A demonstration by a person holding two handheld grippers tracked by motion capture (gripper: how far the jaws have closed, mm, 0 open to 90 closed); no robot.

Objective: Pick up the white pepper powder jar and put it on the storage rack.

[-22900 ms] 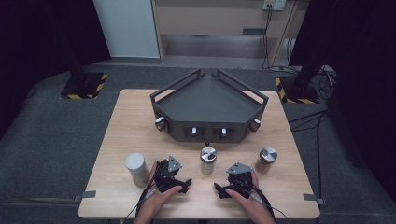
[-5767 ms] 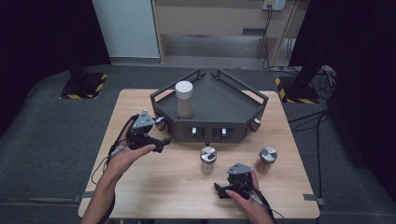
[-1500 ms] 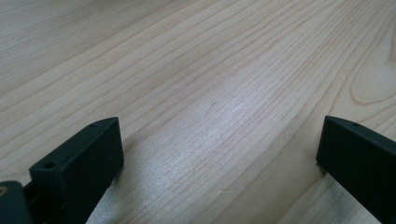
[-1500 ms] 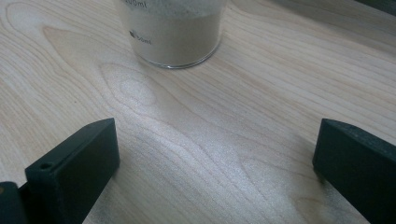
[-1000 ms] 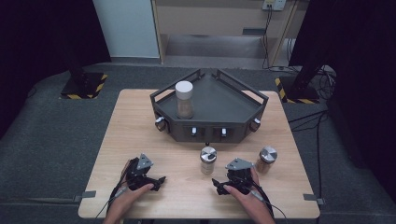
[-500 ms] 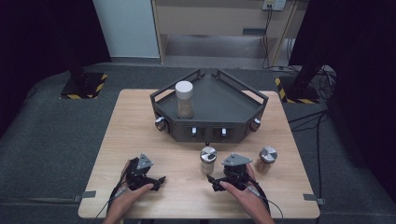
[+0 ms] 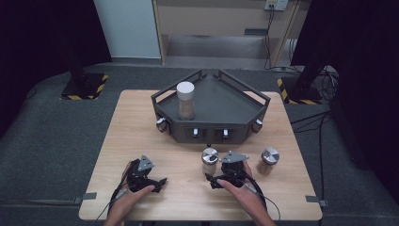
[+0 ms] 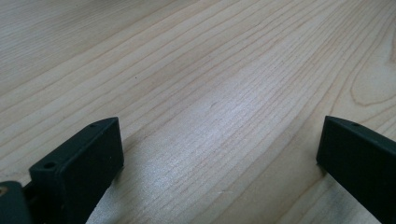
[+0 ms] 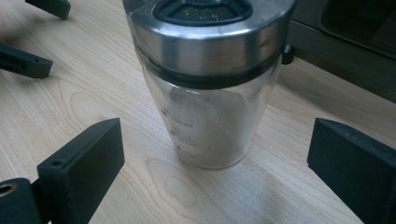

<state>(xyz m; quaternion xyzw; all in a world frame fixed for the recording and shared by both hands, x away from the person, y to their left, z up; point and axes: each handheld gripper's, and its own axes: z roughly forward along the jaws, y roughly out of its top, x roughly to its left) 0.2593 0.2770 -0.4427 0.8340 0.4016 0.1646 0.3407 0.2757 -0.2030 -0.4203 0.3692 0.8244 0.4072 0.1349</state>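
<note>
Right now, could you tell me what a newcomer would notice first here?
The dark angular tray at the table's far side, holding one white-lidded jar. Nearer, the right tongs stand open around a steel-lidded spice jar, with another jar to its right.

Matt wood table (image 8: pixel 201 70), glass jar (image 9: pixel 208 121), brushed-metal lid (image 9: pixel 210 39)

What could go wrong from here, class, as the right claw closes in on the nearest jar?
1. The right claw stands open around the steel-lidded jar, low on its tall glass body; an off-centre squeeze could tip it.
2. A second jar stands close beside the right hand; a swing could knock it.
3. The rack sits just behind, so a push forward might bump it.
</note>
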